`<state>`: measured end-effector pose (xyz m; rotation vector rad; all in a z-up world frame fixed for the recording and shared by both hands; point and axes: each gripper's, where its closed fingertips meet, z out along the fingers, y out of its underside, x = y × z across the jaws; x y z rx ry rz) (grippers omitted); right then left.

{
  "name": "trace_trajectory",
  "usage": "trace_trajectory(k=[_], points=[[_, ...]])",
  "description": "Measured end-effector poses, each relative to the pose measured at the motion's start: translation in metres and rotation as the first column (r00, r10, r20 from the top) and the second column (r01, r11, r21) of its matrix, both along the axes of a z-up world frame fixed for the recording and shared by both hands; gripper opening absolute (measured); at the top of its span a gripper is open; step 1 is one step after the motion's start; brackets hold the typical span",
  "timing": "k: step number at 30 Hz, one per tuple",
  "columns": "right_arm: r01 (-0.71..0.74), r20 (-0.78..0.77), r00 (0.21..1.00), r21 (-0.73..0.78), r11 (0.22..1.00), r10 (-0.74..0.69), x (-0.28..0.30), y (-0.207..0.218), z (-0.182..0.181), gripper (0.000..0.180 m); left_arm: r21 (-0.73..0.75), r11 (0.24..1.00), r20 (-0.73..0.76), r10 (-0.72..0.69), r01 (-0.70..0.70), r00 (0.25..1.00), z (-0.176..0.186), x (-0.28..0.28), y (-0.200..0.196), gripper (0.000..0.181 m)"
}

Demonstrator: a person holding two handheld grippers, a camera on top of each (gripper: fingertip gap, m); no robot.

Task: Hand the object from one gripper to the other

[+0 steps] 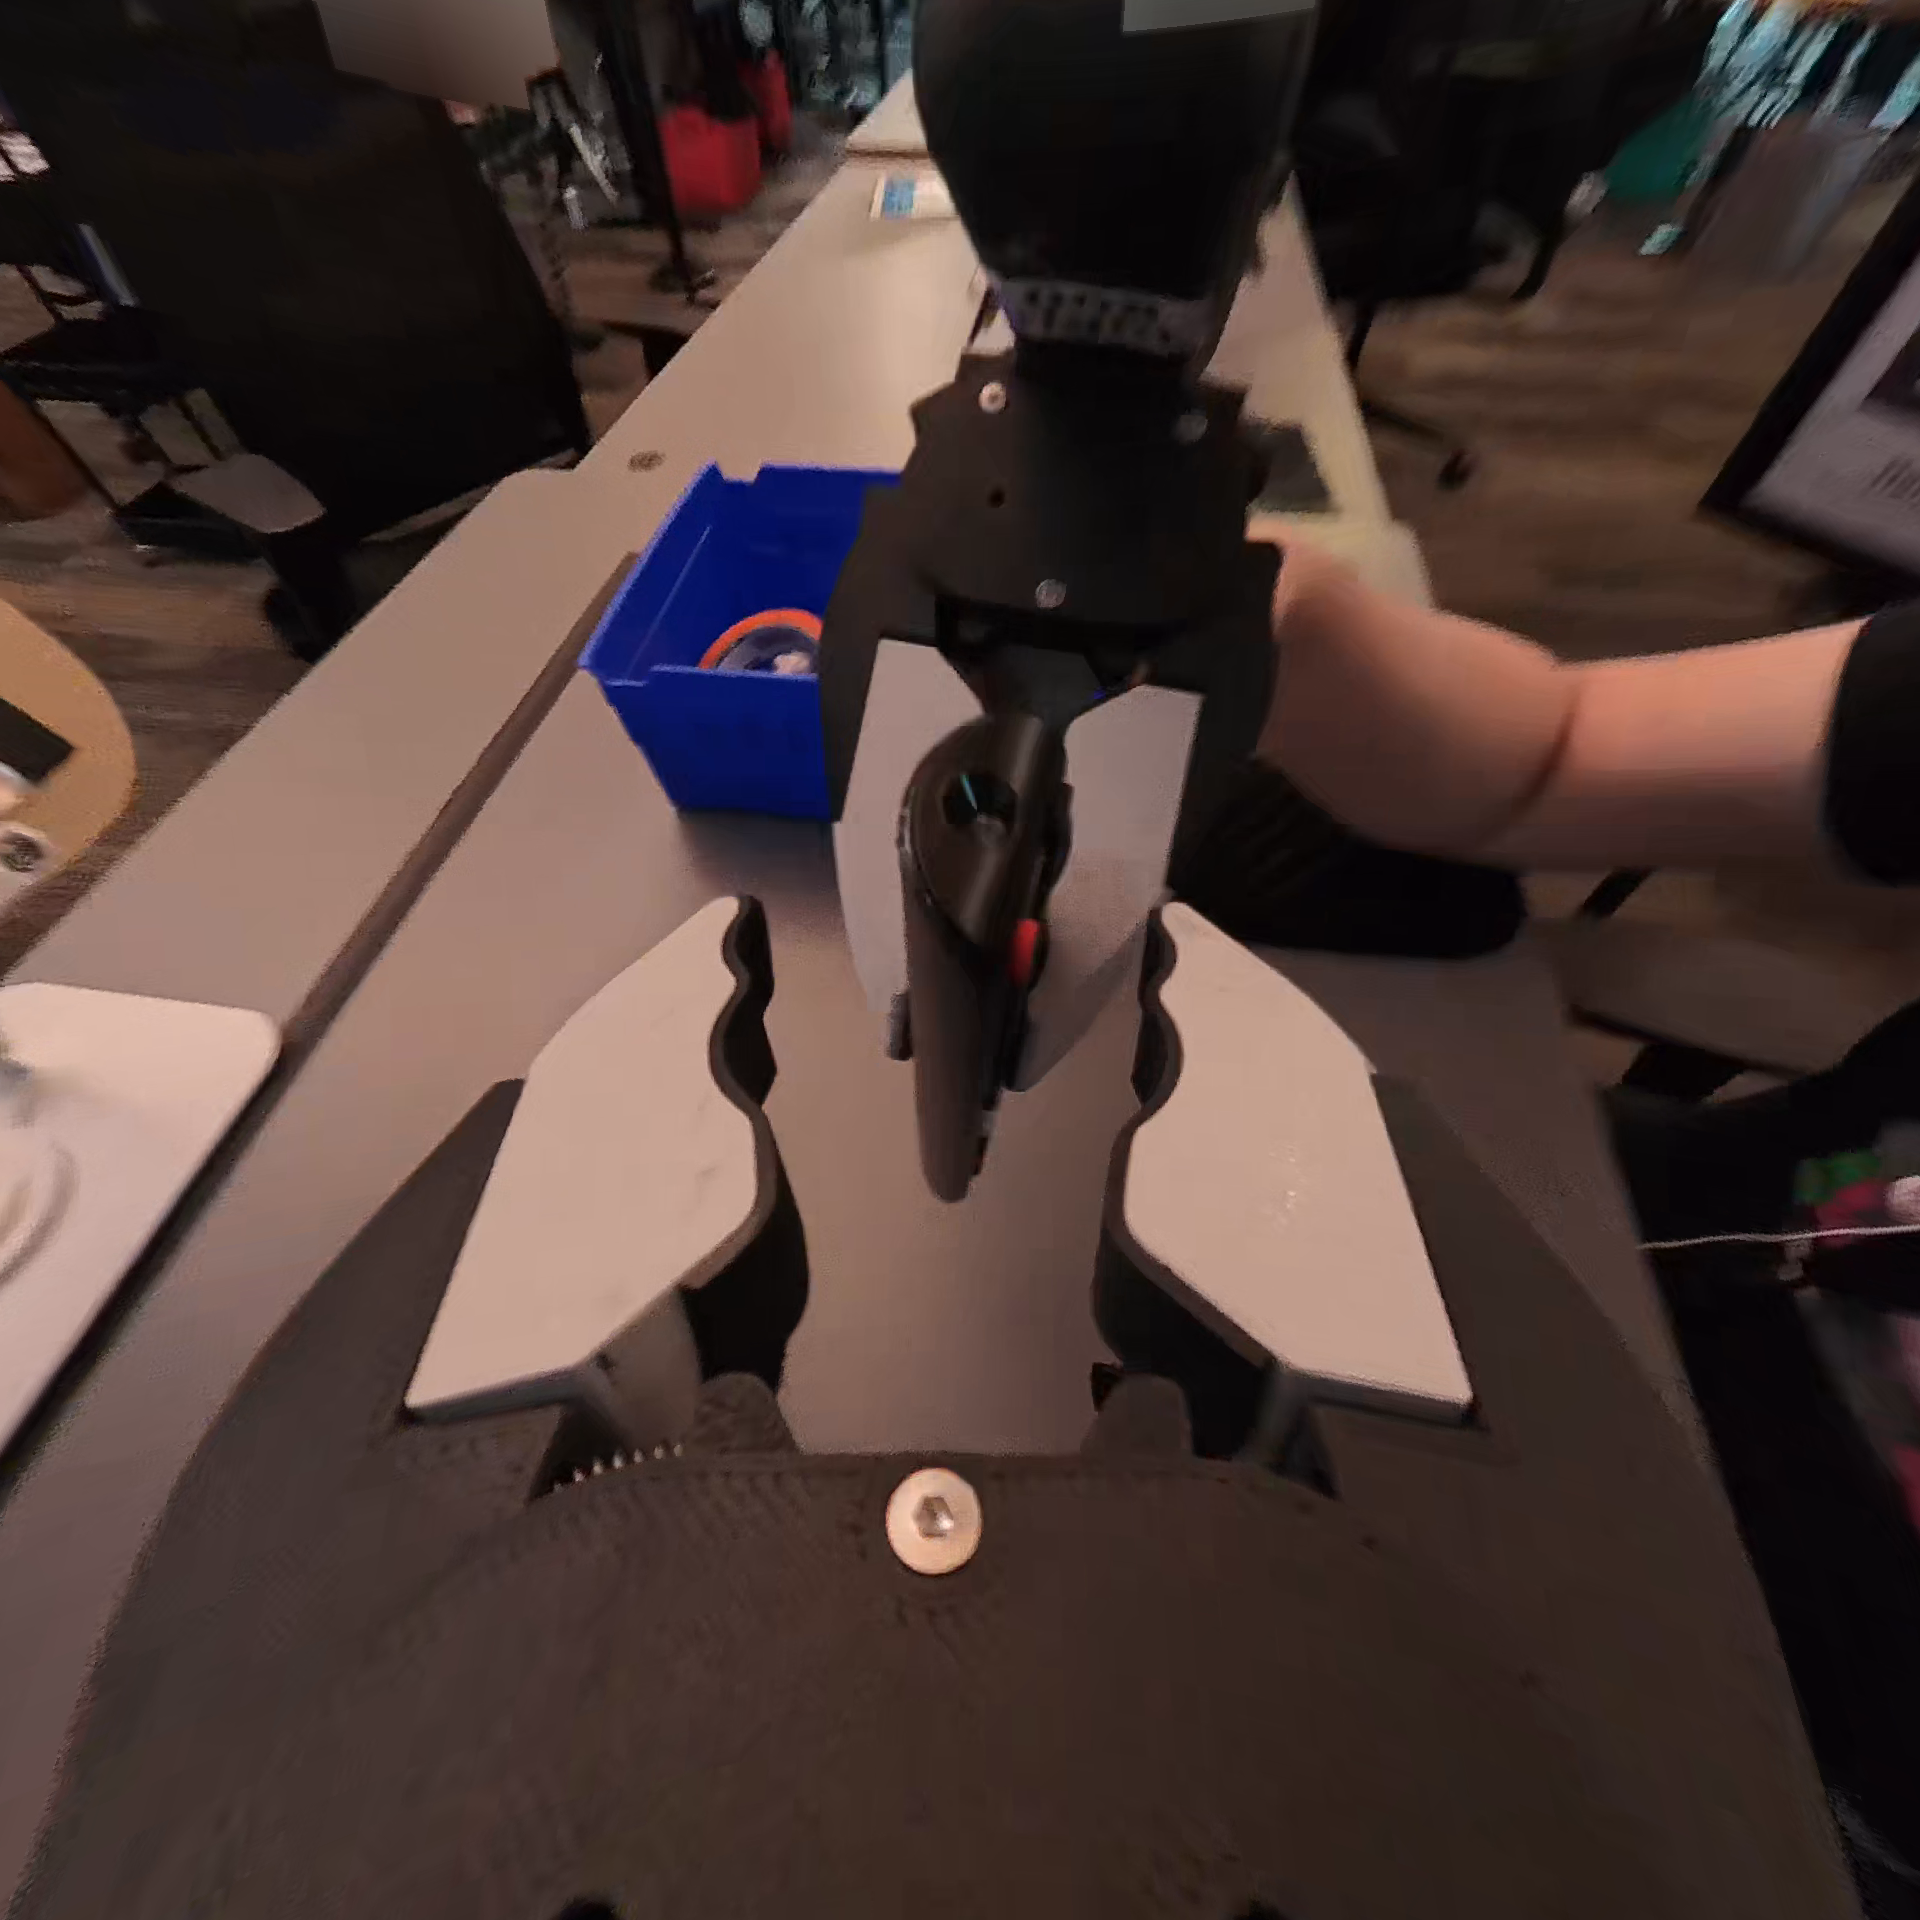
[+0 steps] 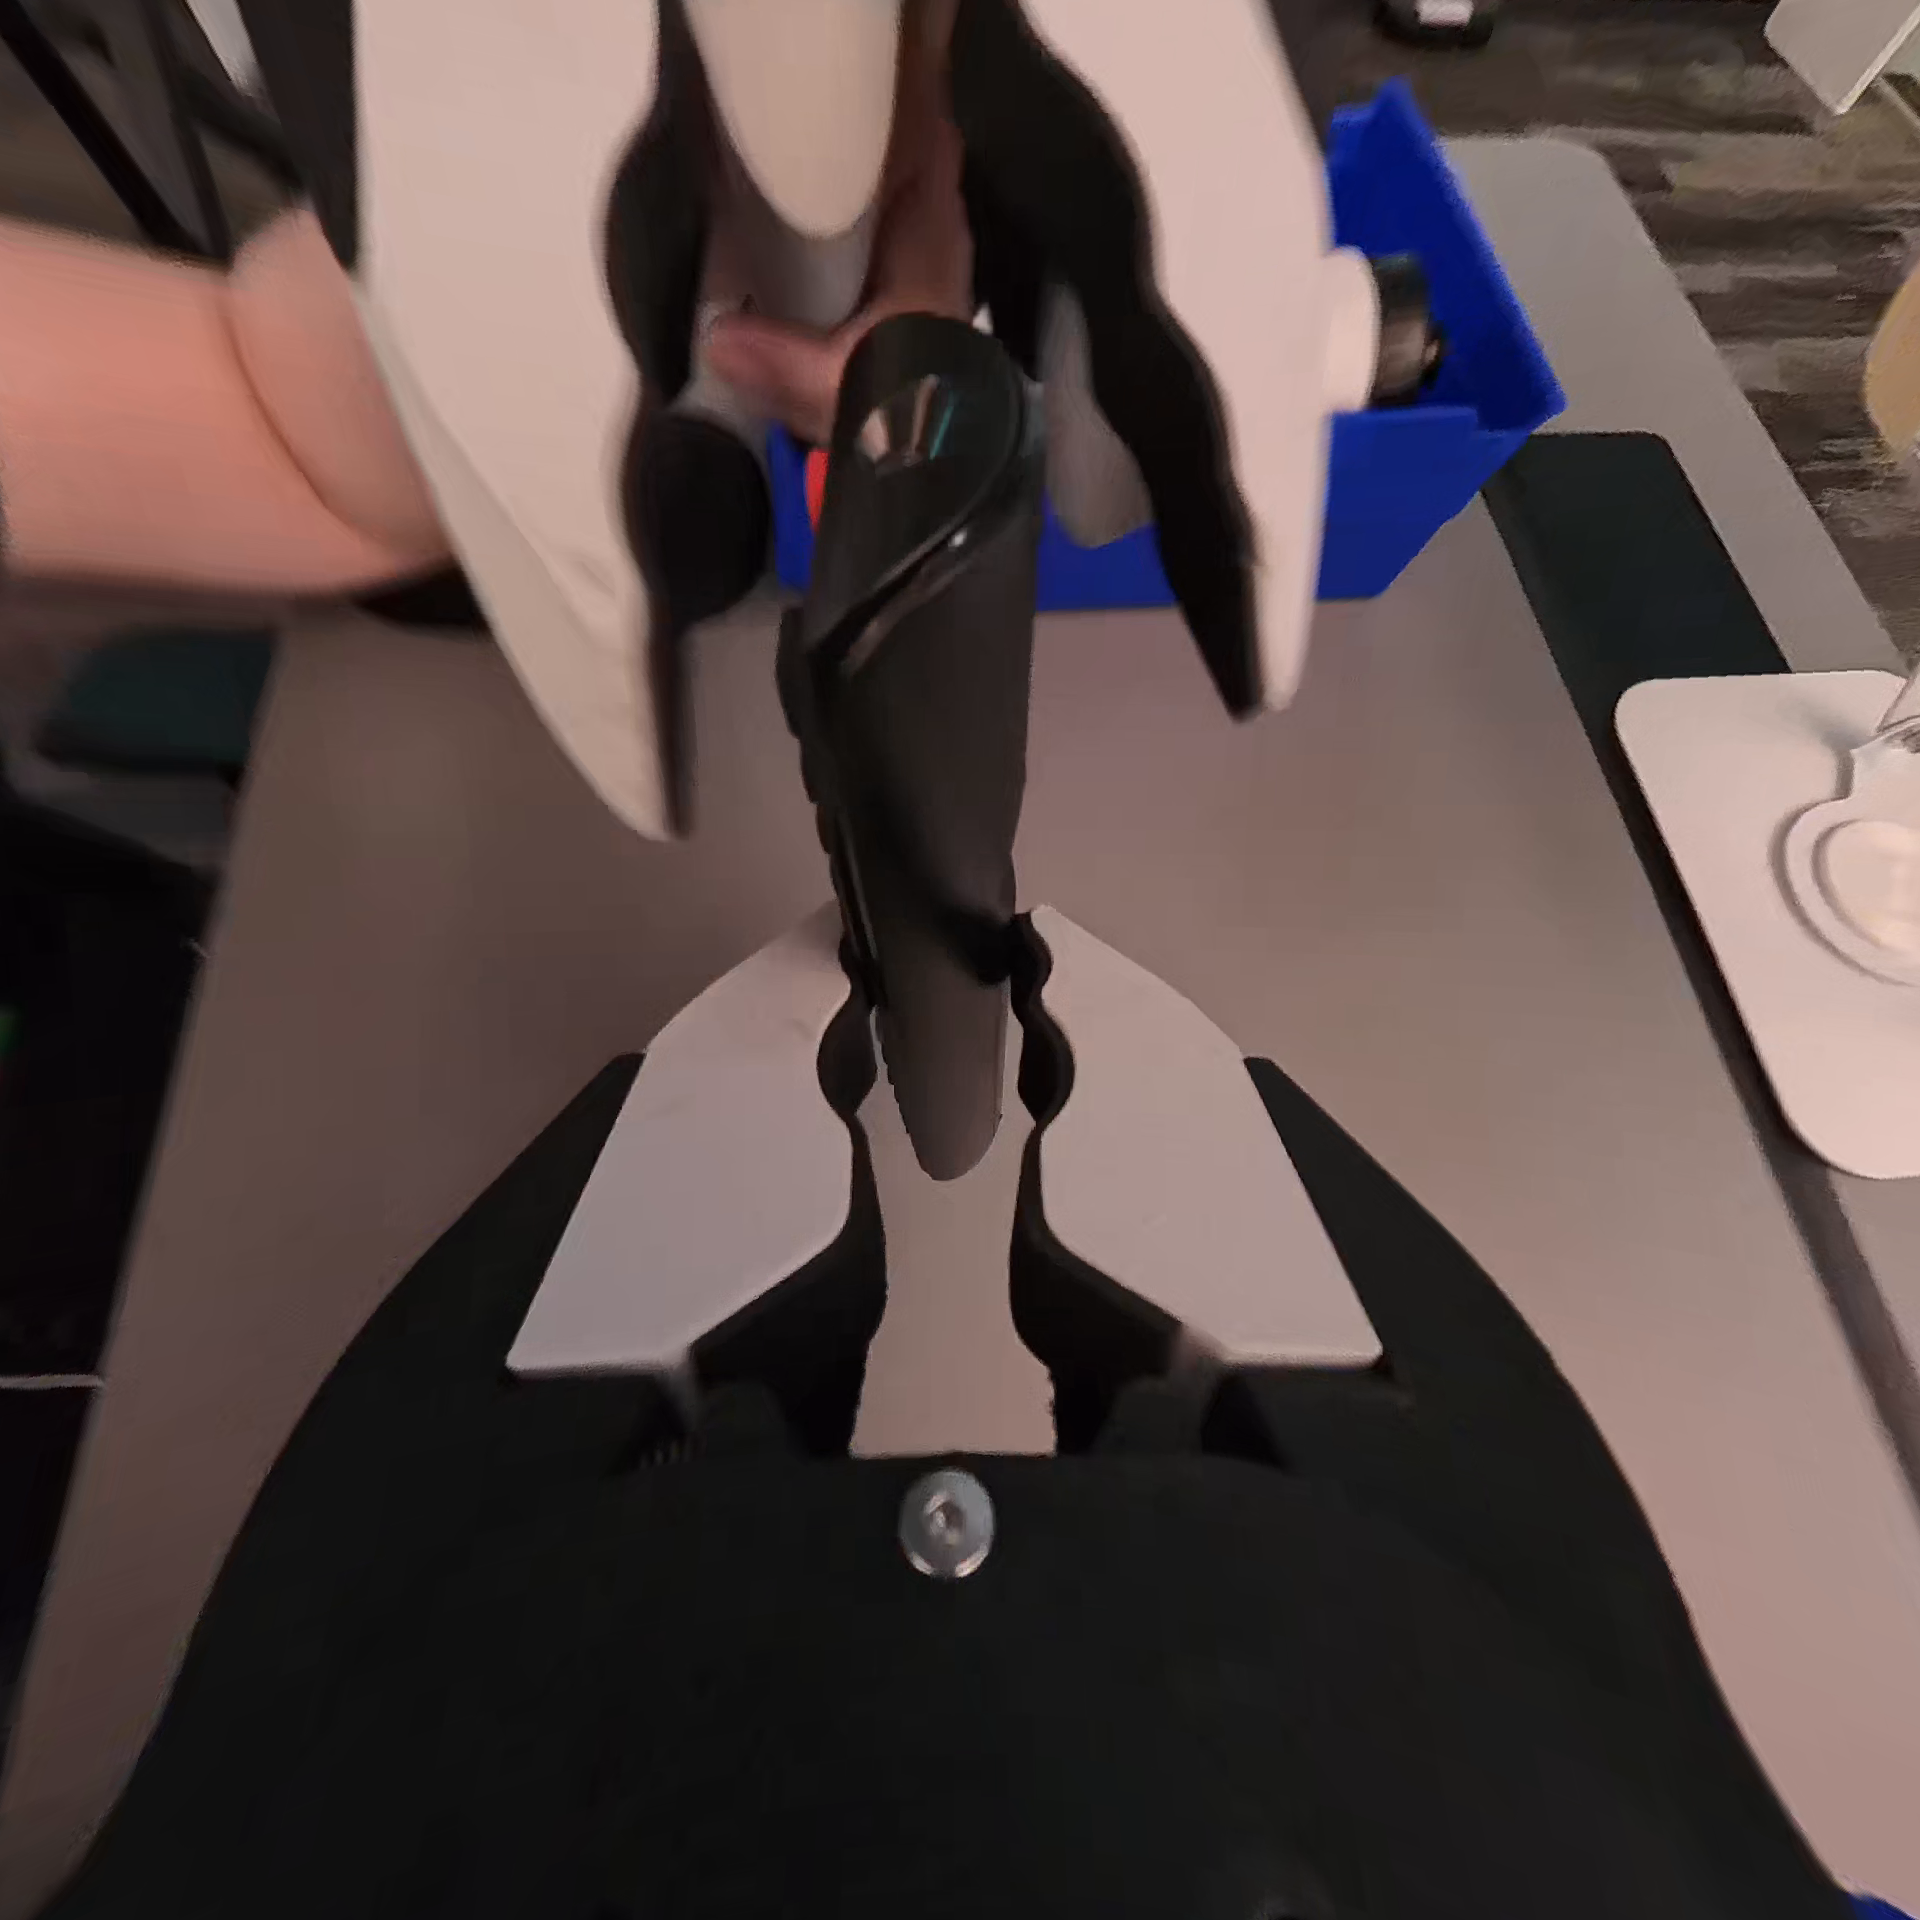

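Note:
The object (image 1: 961,935) is a black, elongated hand tool with a rounded glossy head and a small red button. It hangs roughly upright over the grey table (image 1: 416,831), head up and tapered end down. My right gripper (image 2: 935,925) is shut on its lower part (image 2: 914,748), and it faces me from the top of the left wrist view (image 1: 966,1049). My left gripper (image 1: 951,925) is open. Its white fingers (image 2: 499,436) stand on either side of the object without touching it, and the gripper also shows in the right wrist view (image 2: 956,764).
A blue bin (image 1: 727,738) stands on the table behind the grippers, with a round orange-rimmed thing (image 1: 758,644) inside; it also shows in the right wrist view (image 2: 1455,343). A white flat base (image 2: 1745,883) lies at the table's side. A person's forearm (image 1: 1507,748) holds the right gripper. Some 6 cm of space lies between my two pairs of fingers.

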<state>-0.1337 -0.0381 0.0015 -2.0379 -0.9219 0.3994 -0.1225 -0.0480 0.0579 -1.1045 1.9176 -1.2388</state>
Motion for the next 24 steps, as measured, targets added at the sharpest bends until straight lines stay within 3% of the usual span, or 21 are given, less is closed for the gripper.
trace_trajectory(k=[1,4,7,8,12,15,18,21,24], points=[[-0.010,0.025,1.000,-0.002,1.000,0.010,-0.001,0.000,-0.003,0.025,0.053,0.999,0.002,0.008,-0.008,1.000,-0.005,0.001,0.000,0.063],[-0.017,0.072,0.997,-0.007,1.000,0.017,-0.002,0.001,-0.010,0.025,0.155,0.987,-0.049,-0.038,0.045,0.998,-0.023,-0.002,-0.006,0.026],[-0.008,0.068,0.998,0.068,0.998,0.003,0.002,0.005,-0.006,0.025,0.155,0.988,-0.060,0.020,-0.011,0.998,-0.020,0.002,0.000,0.025],[0.002,0.045,0.999,0.122,0.993,-0.007,0.003,0.008,0.002,0.026,0.125,0.991,-0.035,0.047,-0.042,0.998,-0.013,0.004,0.004,0.025],[0.119,-0.049,0.993,0.378,0.918,-0.108,0.020,0.023,0.043,0.067,-0.094,0.985,0.105,0.156,-0.146,0.982,0.029,0.000,0.032,0.024],[0.242,-0.221,0.965,0.526,0.816,-0.143,0.031,0.025,0.077,0.072,-0.308,0.944,0.220,0.191,-0.118,0.956,0.064,-0.014,0.051,0.024],[0.330,-0.494,0.868,0.522,0.786,-0.036,0.032,0.018,0.103,0.071,-0.487,0.873,0.316,0.163,0.012,0.935,0.094,-0.031,0.057,0.023],[0.305,-0.725,0.680,0.415,0.857,0.109,0.023,0.012,0.112,0.070,-0.561,0.823,0.371,0.161,0.083,0.914,0.107,-0.039,0.060,0.023],[0.236,-0.842,0.506,0.341,0.910,0.185,0.015,0.009,0.116,0.064,-0.558,0.828,0.385,0.195,0.059,0.902,0.108,-0.037,0.061,0.024]])
